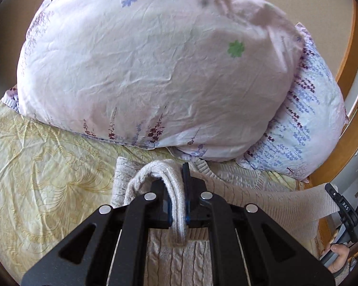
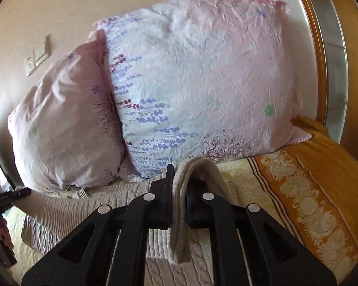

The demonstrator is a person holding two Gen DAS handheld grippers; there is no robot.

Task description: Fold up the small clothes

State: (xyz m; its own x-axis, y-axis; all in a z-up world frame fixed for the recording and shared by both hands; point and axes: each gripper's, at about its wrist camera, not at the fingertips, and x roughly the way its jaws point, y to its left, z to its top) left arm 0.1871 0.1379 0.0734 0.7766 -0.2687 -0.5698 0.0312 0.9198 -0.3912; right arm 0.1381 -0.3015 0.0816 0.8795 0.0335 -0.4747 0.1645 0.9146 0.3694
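Both grippers hold one garment: the left gripper [image 1: 176,190] is clamped on a rolled edge of the beige cable-knit sweater [image 1: 179,257], and the right gripper [image 2: 179,190] pinches a matching edge of it. That edge stretches sideways between them, so the sweater's long axis runs across, its body lying on the bed below and just ahead of both, neither arm nearer. Beyond lie the pale yellow patterned bedsheet [image 1: 47,166] and two pink floral pillows [image 2: 202,83], propped against the wall. Count: one sweater, two grippers, two pillows.
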